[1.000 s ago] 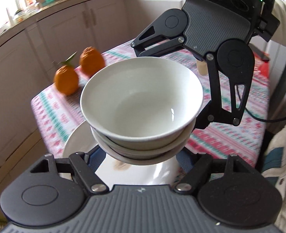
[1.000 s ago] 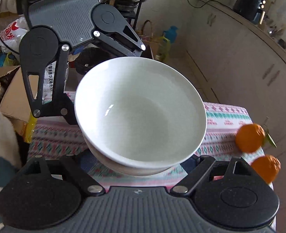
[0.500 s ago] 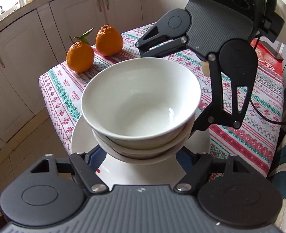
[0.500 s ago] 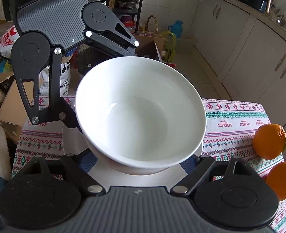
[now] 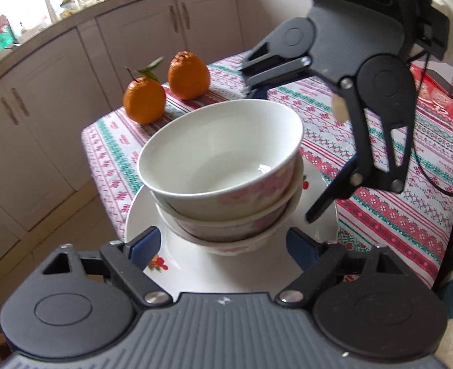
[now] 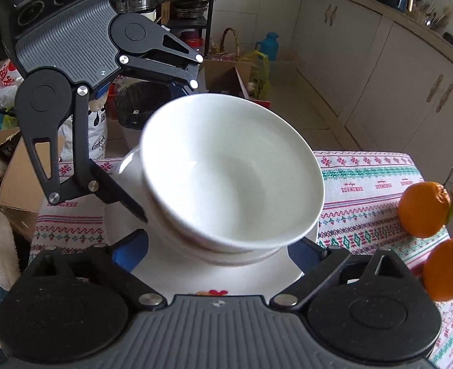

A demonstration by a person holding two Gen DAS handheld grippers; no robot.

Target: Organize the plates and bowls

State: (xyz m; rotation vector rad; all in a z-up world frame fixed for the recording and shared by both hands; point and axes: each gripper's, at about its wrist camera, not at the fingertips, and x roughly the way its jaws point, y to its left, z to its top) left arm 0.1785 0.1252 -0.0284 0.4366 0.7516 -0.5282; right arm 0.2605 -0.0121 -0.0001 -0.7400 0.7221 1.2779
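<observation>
A stack of white bowls with pink flower print (image 5: 223, 178) sits on a white flowered plate (image 5: 195, 264) at the near corner of the table. The stack leans a little. My left gripper (image 5: 220, 243) is open, its blue-padded fingers either side of the stack's base, apart from it. My right gripper (image 6: 217, 252) is open on the opposite side, fingers also flanking the stack (image 6: 232, 178) without touching. Each gripper shows in the other's view, the right one (image 5: 343, 98) and the left one (image 6: 82, 98).
Two oranges (image 5: 168, 89) lie at the table's far corner, also in the right wrist view (image 6: 432, 233). The patterned tablecloth (image 5: 380, 166) covers the table. Kitchen cabinets (image 5: 57, 92) stand beyond. Boxes, bags and a bin (image 6: 140, 104) crowd the floor.
The bowl stack has come down onto the plate. Both grippers have opened and drawn back a little from the stack.
</observation>
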